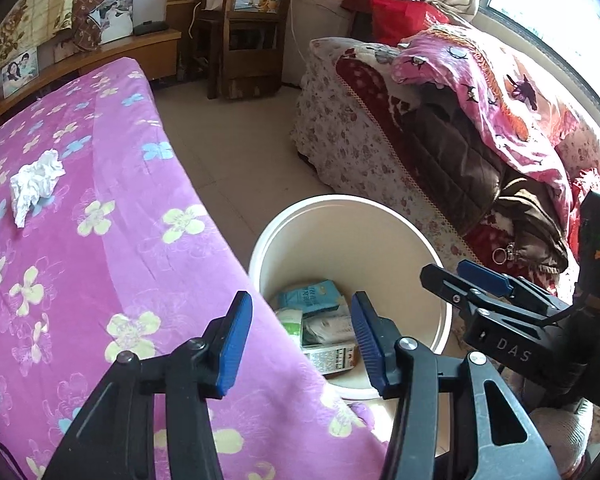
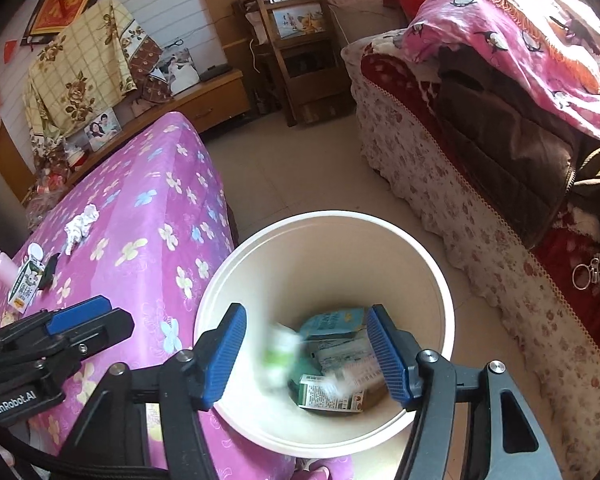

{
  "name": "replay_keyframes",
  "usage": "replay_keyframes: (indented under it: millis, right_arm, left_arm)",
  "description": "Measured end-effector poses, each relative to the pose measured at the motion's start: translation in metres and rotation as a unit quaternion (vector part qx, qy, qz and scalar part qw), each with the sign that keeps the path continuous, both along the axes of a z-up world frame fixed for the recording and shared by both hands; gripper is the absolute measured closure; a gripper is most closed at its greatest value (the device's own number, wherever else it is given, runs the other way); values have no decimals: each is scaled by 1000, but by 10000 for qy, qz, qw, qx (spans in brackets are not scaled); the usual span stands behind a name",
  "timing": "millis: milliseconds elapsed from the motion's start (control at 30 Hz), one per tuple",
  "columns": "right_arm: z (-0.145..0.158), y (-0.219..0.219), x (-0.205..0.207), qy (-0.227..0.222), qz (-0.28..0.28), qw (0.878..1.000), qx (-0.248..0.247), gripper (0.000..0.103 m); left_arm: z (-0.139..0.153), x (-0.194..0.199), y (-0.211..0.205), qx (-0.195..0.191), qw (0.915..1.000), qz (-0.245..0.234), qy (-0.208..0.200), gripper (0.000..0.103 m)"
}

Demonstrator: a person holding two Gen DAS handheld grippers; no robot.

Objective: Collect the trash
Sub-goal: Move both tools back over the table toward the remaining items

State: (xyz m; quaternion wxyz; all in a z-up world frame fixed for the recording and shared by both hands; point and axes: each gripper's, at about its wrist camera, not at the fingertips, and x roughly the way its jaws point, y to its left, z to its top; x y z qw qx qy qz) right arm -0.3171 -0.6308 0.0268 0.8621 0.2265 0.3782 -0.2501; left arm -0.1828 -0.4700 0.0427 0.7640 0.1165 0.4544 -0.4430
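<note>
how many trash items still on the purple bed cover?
2 clear ones: a crumpled tissue mid-cover and a small carton near the pink bottle. A dark item beside the carton is unclear; more may lie outside view.

Place: a lived-in home bedroom.
Bed: pink flowered bedspread beside a tiled floor.
Sofa: floral-covered sofa heaped with blankets.
Wall side: low wooden cabinet carrying a family photo.
Corner: wooden chair holding household oddments.
</note>
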Motion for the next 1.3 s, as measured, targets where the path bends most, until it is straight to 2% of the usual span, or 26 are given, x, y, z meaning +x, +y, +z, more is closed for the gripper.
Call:
replay_keyframes:
  millis: [633,733,767,1033,1300]
  right_arm:
    - [10,28,16,46,279,9993,-255,37]
    - [15,38,21,32,368,9988,-313,37]
    - [16,41,22,27,393,9987,-326,37]
    - [28,80,42,-40,788,9961,-387,37]
    - [35,136,76,-103,1418,9889,-436,36]
  left_arm:
    - [18,10,46,32,9979,497,-415,50]
    - [21,13,58,2,9970,612,-464,43]
    - [23,14,64,-22,9967,657,-477,38]
    - [31,26,114,-69,9930,1055,-520,37]
    - [35,52,183,-25,9819,1824,-515,37]
